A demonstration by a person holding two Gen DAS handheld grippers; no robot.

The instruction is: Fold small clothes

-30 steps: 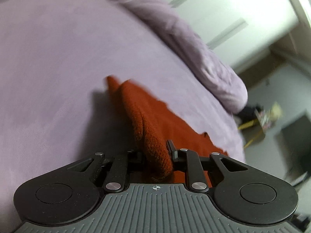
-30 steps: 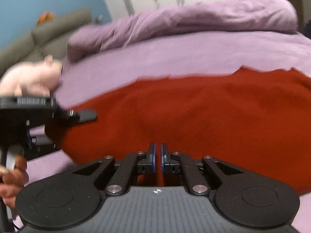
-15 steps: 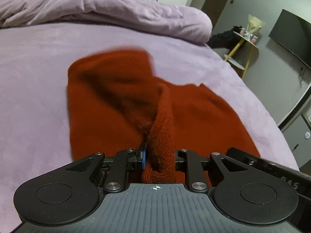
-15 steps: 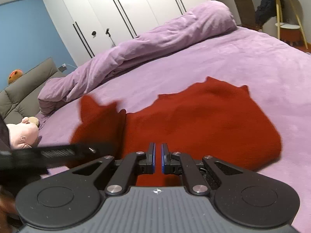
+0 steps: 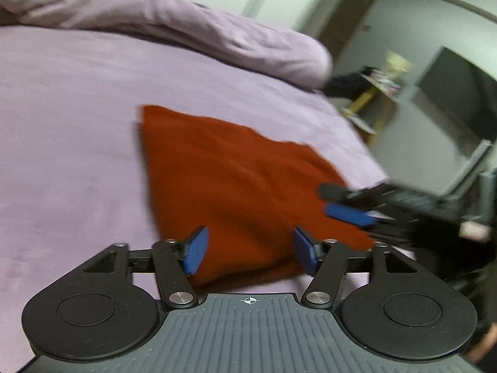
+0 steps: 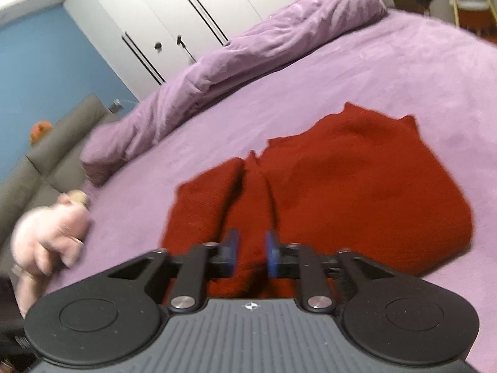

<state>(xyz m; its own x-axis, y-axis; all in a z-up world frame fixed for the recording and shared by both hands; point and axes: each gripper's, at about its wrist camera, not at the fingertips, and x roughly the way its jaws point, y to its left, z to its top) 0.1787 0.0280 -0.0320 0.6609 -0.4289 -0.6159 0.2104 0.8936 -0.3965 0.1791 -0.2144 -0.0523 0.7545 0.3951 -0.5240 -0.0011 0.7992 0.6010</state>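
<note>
Blue pads (image 5: 195, 250) on the left gripper (image 5: 250, 250) are spreading wide apart, with the red sweater (image 5: 236, 183) lying loose under the gap. Nothing is pinched. The right gripper (image 6: 251, 253) is opening too, its pads off the cloth below. The sweater rests folded on the purple bed (image 6: 357, 71). A pink soft toy (image 6: 49, 233) sits near the bed's edge.
</note>
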